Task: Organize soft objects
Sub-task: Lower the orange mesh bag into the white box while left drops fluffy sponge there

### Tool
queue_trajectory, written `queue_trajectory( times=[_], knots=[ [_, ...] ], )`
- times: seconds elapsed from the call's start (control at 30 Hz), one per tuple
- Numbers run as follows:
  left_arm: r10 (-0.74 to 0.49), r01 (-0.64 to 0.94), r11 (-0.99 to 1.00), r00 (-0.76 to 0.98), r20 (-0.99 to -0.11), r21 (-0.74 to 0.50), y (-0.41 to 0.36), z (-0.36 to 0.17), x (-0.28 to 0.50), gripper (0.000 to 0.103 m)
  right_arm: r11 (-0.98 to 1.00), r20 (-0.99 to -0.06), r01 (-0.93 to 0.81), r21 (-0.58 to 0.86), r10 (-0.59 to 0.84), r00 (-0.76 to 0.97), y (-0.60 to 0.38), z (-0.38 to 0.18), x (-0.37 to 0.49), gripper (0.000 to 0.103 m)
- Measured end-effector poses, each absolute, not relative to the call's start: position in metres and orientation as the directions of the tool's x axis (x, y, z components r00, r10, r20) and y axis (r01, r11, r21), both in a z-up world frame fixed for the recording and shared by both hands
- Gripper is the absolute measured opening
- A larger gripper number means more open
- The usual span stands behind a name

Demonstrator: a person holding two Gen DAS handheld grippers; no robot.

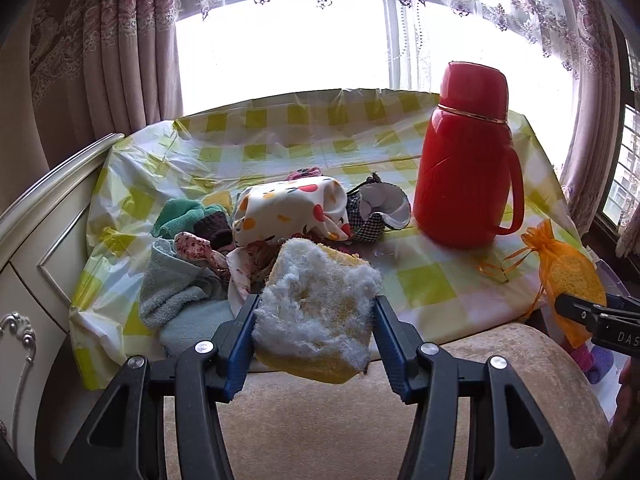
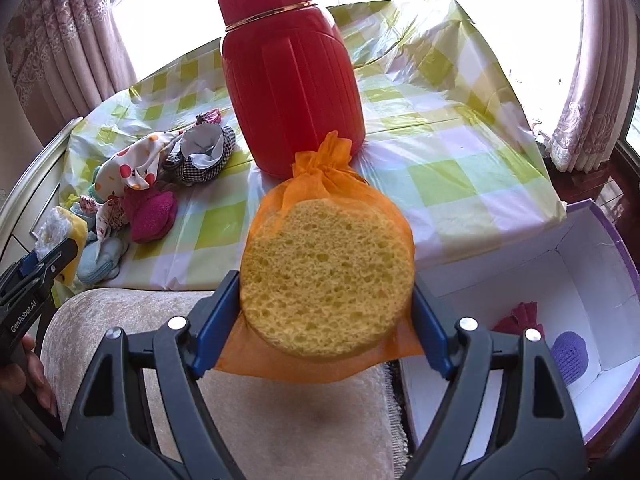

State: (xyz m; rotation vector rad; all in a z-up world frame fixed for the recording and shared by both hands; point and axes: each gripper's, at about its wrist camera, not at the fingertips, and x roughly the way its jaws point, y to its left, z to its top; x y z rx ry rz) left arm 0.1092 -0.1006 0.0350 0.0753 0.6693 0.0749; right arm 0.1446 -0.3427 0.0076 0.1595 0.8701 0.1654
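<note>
Our right gripper point(image 2: 326, 300) clamps a round yellow sponge in an orange mesh bag point(image 2: 326, 276); the white open box with purple rim point(image 2: 592, 240) lies just to its right. Our left gripper point(image 1: 316, 320) clamps a frayed yellow sponge block point(image 1: 320, 304), farther from the box.

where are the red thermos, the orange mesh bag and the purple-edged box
red thermos point(image 2: 294, 92), right wrist view, on its ribbed body
orange mesh bag point(image 2: 320, 152), right wrist view, on its tied neck
purple-edged box point(image 2: 552, 276), right wrist view, on its white inner wall
</note>
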Motion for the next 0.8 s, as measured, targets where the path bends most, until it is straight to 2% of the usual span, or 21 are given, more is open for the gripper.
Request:
queue_trajectory(
  times=[0.17,0.5,0.8],
  knots=[
    [0.020,0.042,0.995,0.793,-0.609,0.086,-0.132,0.038,0.107,0.056,0.983,-0.751,-0.021,0.181,0.152,0.643,-0.375,0.008,0.129,0.082],
    [-0.121,0.177,0.984,0.792,-0.598,0.034,-0.178,0.045,0.106,0.056,0.984,-0.828,0.121,0.129,0.040,0.560,-0.436,-0.018,0.098,0.082],
    [-0.211,0.270,0.963,0.777,-0.592,0.011,-0.210,0.049,0.101,0.056,0.987,-0.945,0.137,0.081,0.033,0.326,-0.457,-0.072,0.073,0.083]
  ],
)
